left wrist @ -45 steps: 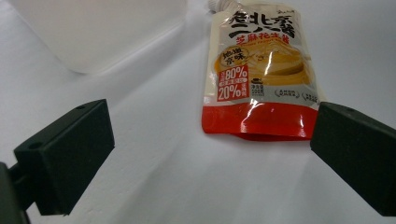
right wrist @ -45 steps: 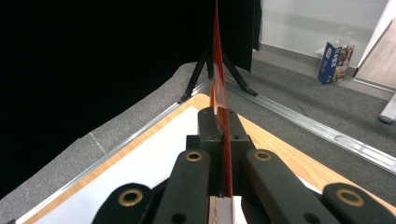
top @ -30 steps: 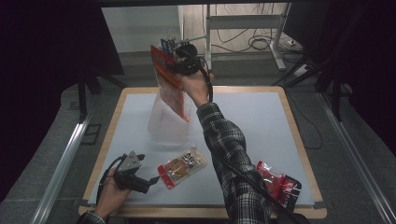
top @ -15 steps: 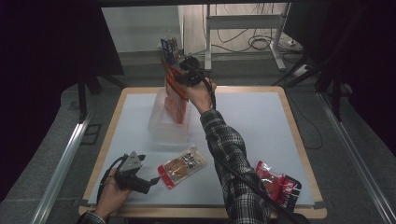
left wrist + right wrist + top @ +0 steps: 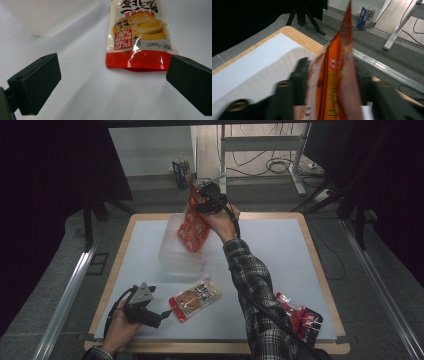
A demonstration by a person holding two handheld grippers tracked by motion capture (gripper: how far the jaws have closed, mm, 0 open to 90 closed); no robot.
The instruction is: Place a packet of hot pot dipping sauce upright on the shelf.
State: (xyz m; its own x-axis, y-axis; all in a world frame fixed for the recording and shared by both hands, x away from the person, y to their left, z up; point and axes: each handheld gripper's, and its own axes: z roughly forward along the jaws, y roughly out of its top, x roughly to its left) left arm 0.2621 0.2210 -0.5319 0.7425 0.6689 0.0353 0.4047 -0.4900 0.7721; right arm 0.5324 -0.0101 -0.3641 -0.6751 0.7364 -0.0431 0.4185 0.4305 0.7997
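High view: right gripper (image 5: 200, 204) lowering red snack packet (image 5: 193, 226) into clear tub (image 5: 172, 255), far centre of bench (image 5: 280, 245).
Jaws clamped on the packet's top edge; it hangs tilted, lower end inside the tub. Glossy red-orange film: likely light, floppy, slippery, so grip the seam. Left gripper (image 5: 162, 314), jaws wide open and empty, sits near-left just beside an orange pouch (image 5: 195, 299).

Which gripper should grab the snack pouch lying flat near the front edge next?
Left. The left gripper sits open right beside the flat pouch, jaws facing its red end. The right gripper is shut on the red packet over the clear bin.
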